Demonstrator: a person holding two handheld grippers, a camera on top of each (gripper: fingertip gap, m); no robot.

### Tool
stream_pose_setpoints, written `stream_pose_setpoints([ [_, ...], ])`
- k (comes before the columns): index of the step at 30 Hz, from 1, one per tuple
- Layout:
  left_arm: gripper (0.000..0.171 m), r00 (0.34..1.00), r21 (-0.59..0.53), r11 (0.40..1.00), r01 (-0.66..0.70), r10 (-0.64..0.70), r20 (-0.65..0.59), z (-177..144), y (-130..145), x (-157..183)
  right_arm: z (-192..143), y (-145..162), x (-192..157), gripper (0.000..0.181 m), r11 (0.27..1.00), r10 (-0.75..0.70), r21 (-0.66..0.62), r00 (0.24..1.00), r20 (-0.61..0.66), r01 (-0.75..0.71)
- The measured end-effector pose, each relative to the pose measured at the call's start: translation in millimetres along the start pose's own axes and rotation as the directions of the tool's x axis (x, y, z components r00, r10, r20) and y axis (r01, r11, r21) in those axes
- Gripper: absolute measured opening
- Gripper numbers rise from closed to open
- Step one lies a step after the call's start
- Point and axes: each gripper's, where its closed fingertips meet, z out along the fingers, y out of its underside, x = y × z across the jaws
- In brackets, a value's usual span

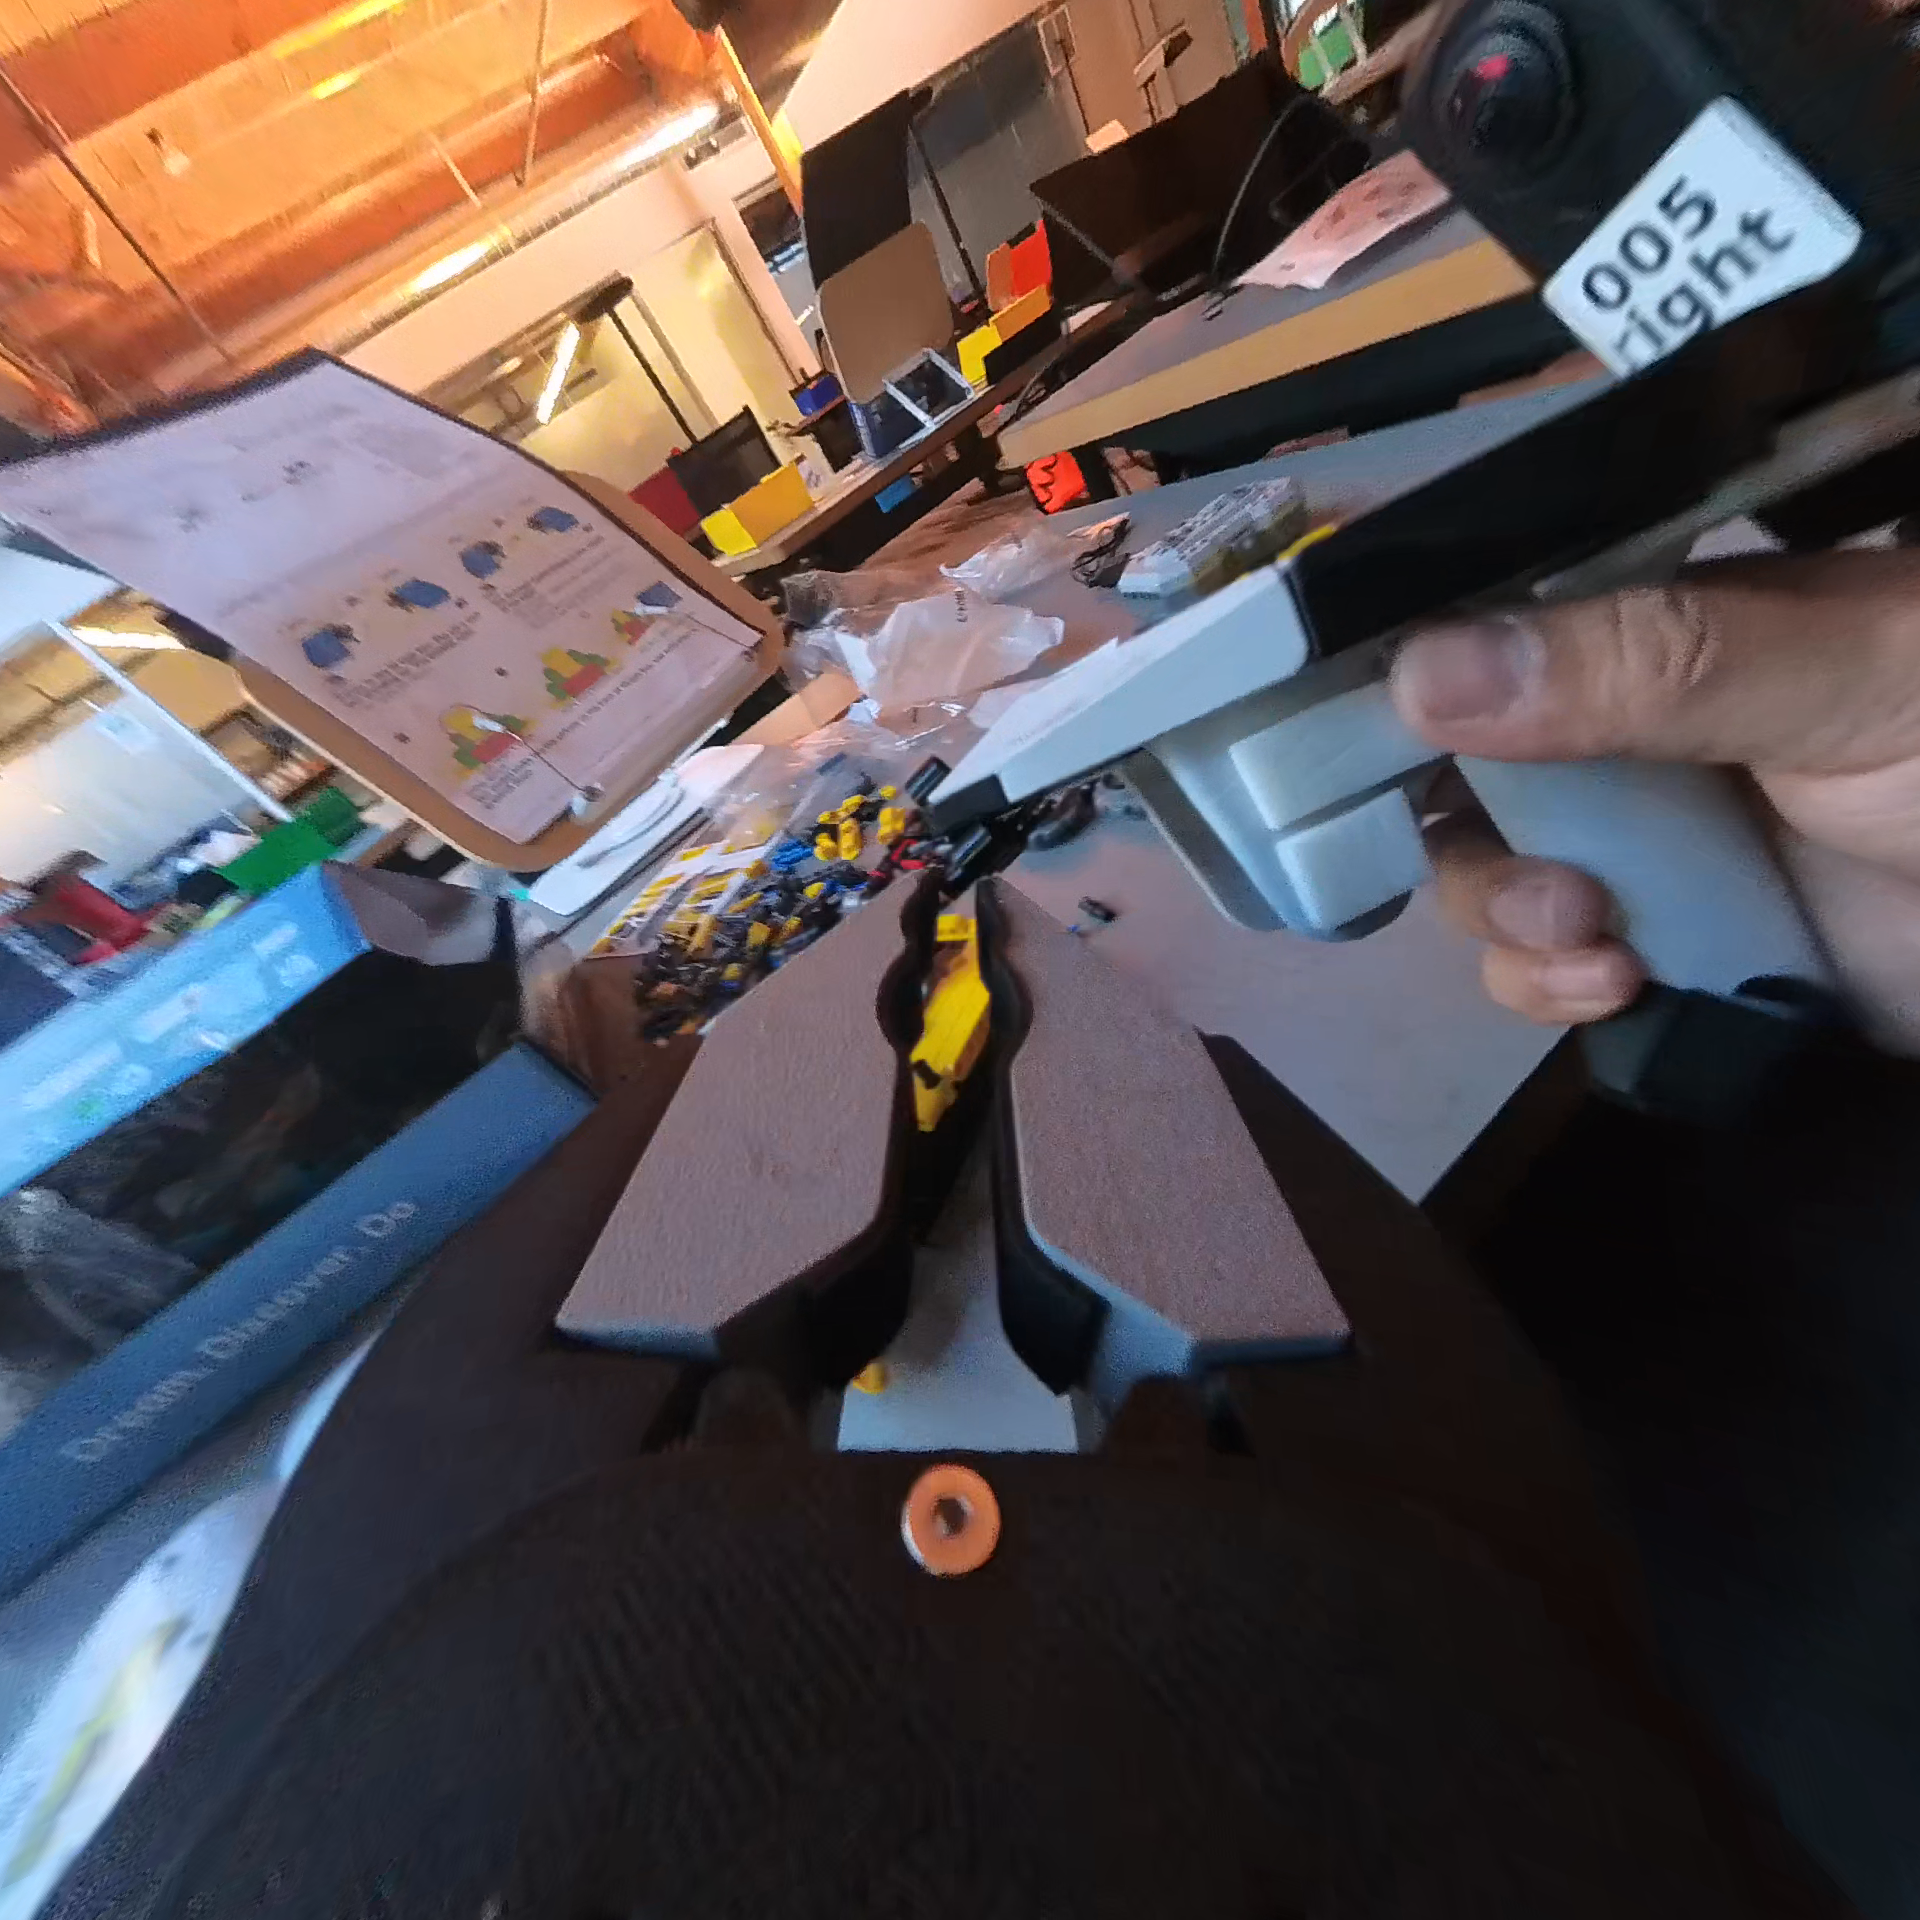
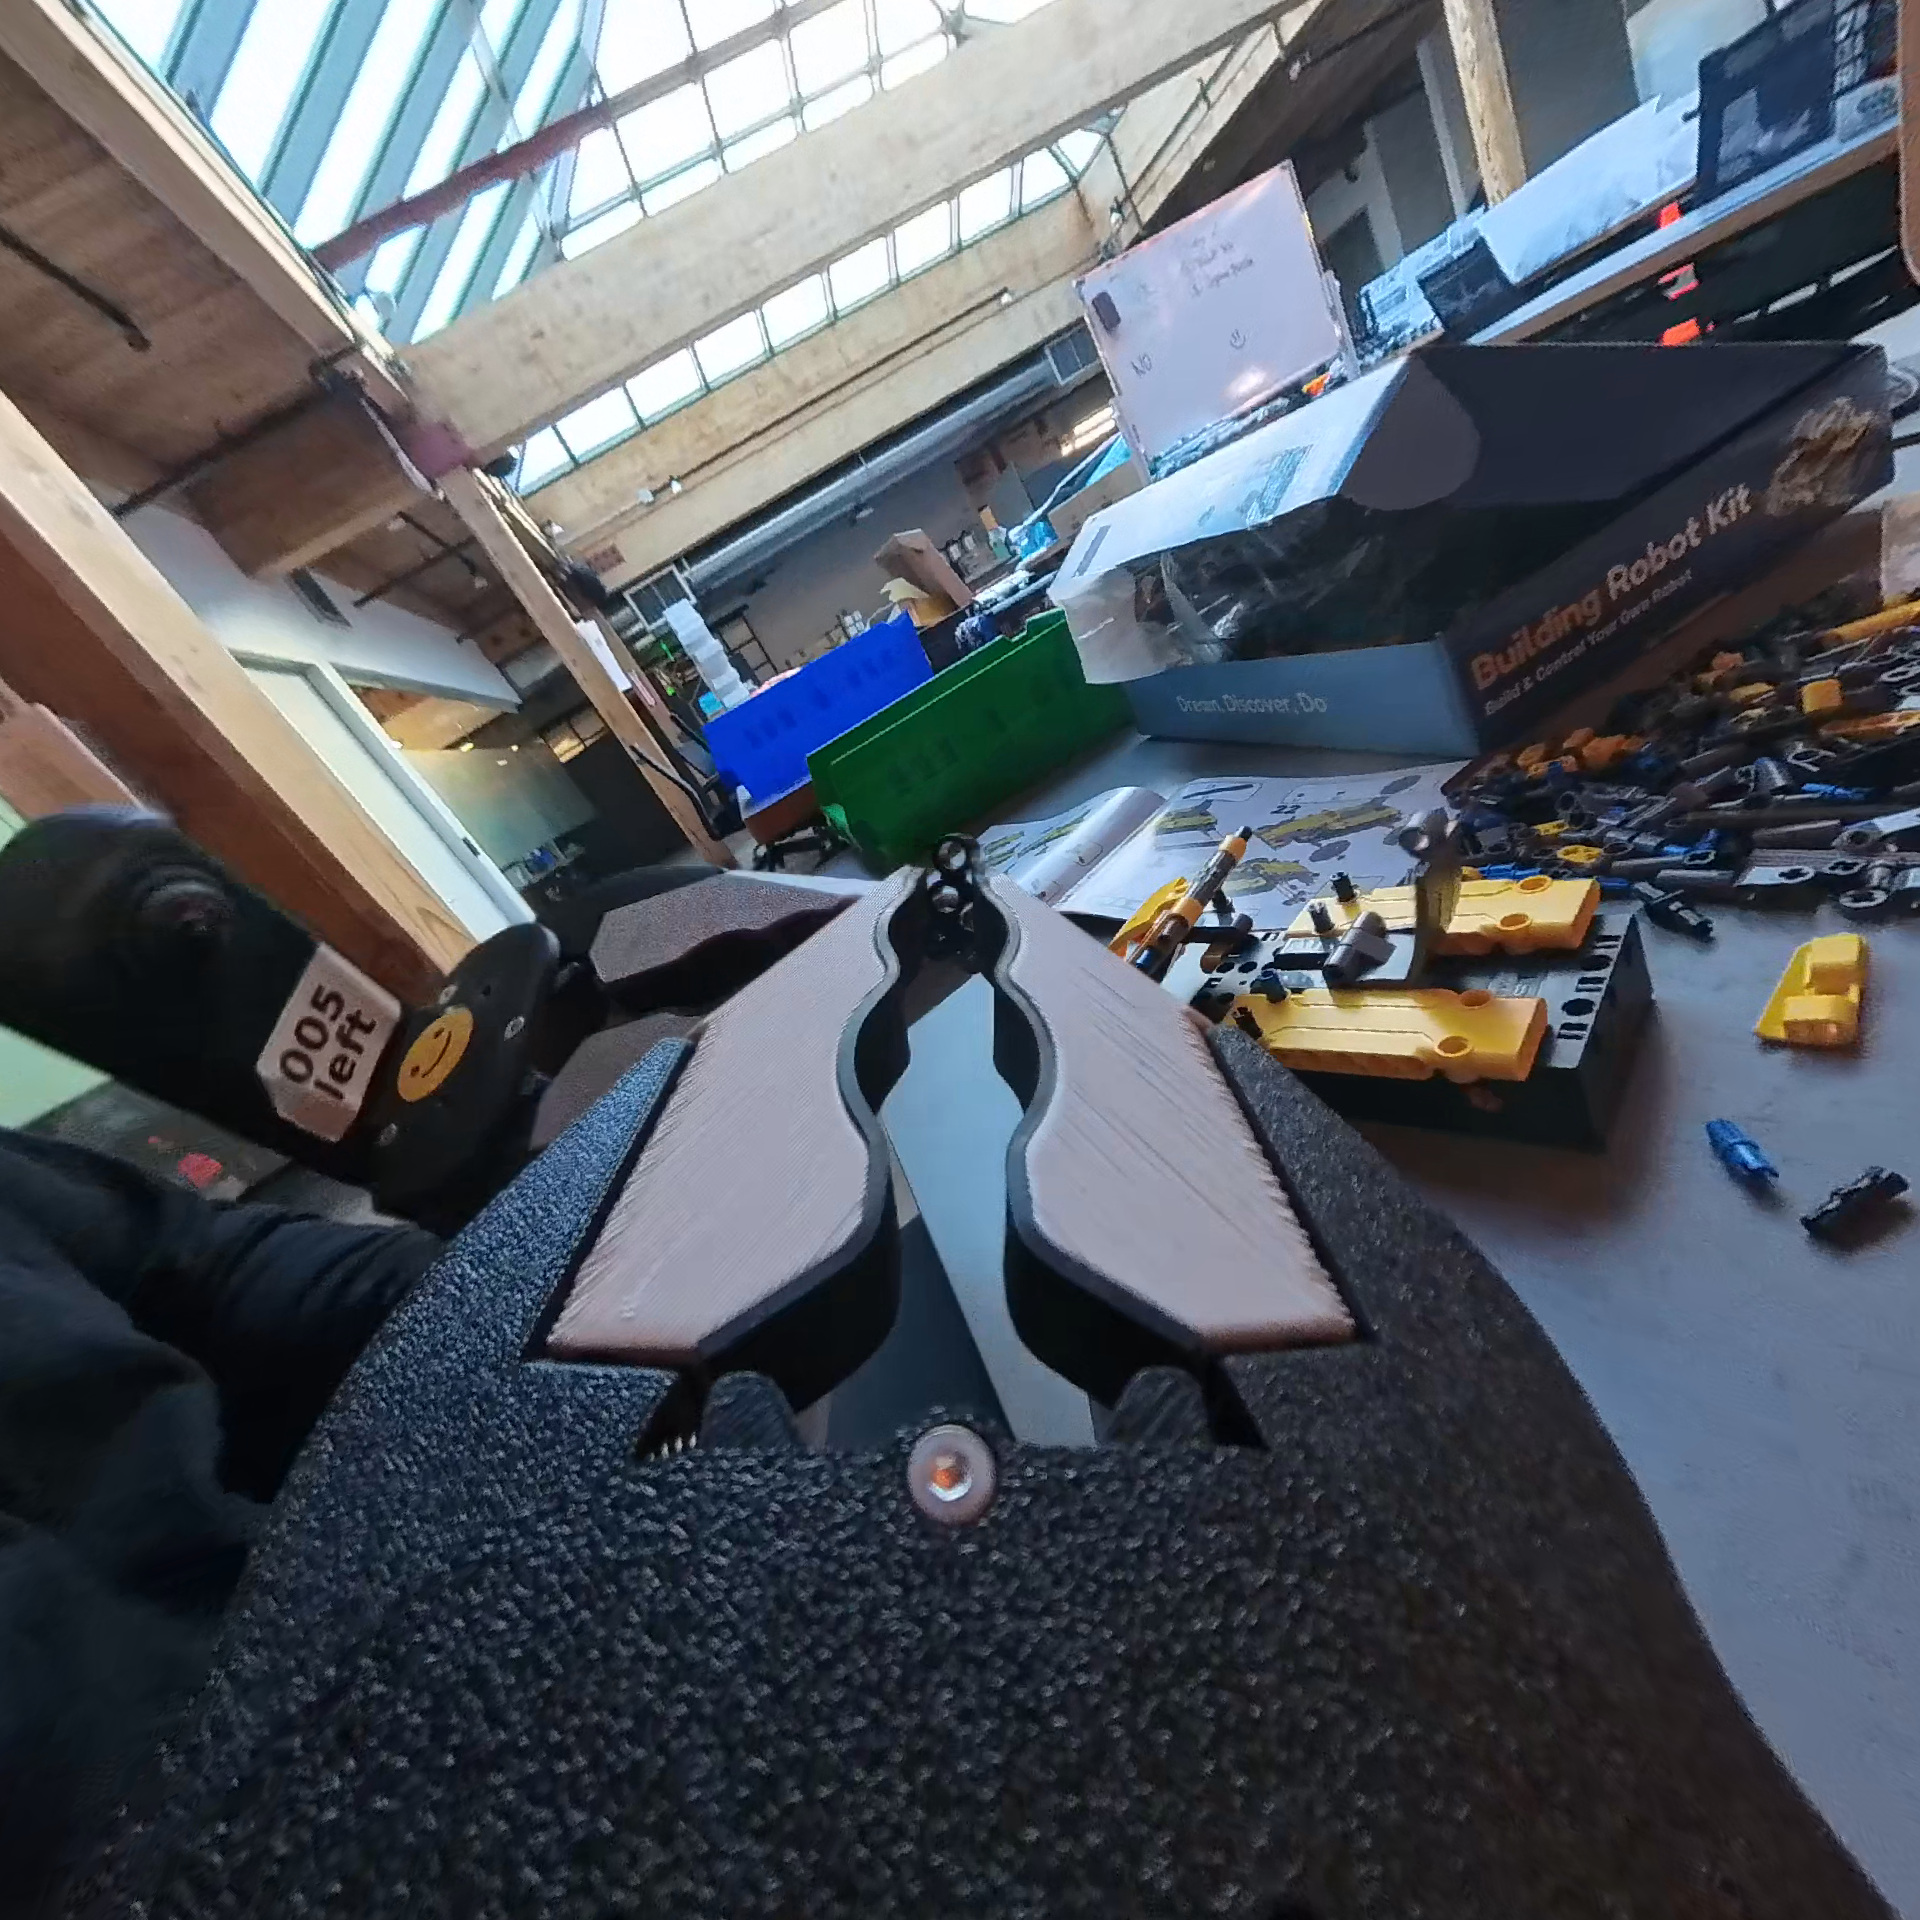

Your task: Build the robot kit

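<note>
1. The left gripper [image 1: 948,935] is closed on a yellow piece [image 1: 951,1013], which sits between its brown fingers [image 1: 769,1122] above the grey table [image 1: 1299,1039].
2. The right gripper [image 2: 951,904] is pinched narrow on a small black beam [image 2: 951,883], held in the air at the fingertips. In the left wrist view its tip meets the left gripper's tip, and a hand [image 1: 1683,769] grips its white handle.
3. Just right of it, a black base [image 2: 1475,1039] with yellow bars on top stands on the table; a yellow clip [image 2: 1813,987], a blue pin [image 2: 1740,1148] and a black pin [image 2: 1855,1200] lie loose nearby.
4. An open manual [image 2: 1195,831] lies flat beyond the base, beside a heap of parts [image 2: 1714,769] in black, yellow and blue.
5. Behind them sits an open kit box [image 2: 1455,582], printed on its sides, with bagged pieces inside.
6. A propped sheet [image 1: 395,592] of diagrams stands at the left; crumpled clear bags [image 1: 935,634] lie farther back.
7. Green bin [image 2: 966,717] and blue bin [image 2: 821,696] stand past the table edge, contents unseen.
8. Farther off are a whiteboard [image 2: 1216,312], more benches, wooden beams and skylights.
</note>
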Motion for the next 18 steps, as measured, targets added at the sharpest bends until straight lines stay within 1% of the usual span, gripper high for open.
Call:
stream_pose_setpoints([
  [3,0.013,0.986,0.005,0.989,0.146,-0.145,-0.08,-3.6,-5.1,5.3,-1.3,-2.0,-0.9,0.008,0.999,-0.028,0.031,1.0,0.002,0.028],
  [5,0.015,0.971,0.002,0.977,0.215,-0.214,-0.11,-6.0,-8.2,6.4,-1.7,-2.9,-2.7,0.008,0.999,-0.023,0.045,1.0,0.018,0.022],
  [6,0.013,0.967,0.005,0.973,0.232,-0.23,-0.112,-6.7,-9.9,5.7,-1.4,-2.6,-1.8,0.008,0.999,-0.022,0.047,1.0,0.013,0.022],
  [7,0.006,0.963,0.016,0.97,0.243,-0.239,-0.12,-7.8,-13.1,5.9,-1.1,-2.0,-1.2,0.008,0.998,-0.031,0.048,0.999,0.008,0.031],
  [10,0.006,0.958,0.031,0.963,0.267,-0.262,-0.113,-8.7,-16.5,3.7,-0.8,-2.7,-2.3,0.008,0.996,-0.065,0.067,0.998,-0.011,0.066],
  [13,0.006,0.952,0.021,0.959,0.284,-0.279,-0.122,-7.5,-11.6,4.2,0.1,1.0,-0.5,0.008,0.995,-0.08,0.054,0.996,-0.026,0.081],
  [16,0.007,0.955,0.007,0.962,0.272,-0.269,-0.128,-6.5,-6.5,6.1,1.4,4.4,-0.7,0.007,0.997,-0.06,0.052,0.998,-0.013,0.06],
  [18,0.006,0.964,0.005,0.971,0.241,-0.239,-0.121,-6.9,-4.8,6.3,2.3,5.7,-1.0,0.007,0.997,-0.06,0.049,0.998,-0.009,0.06],
])
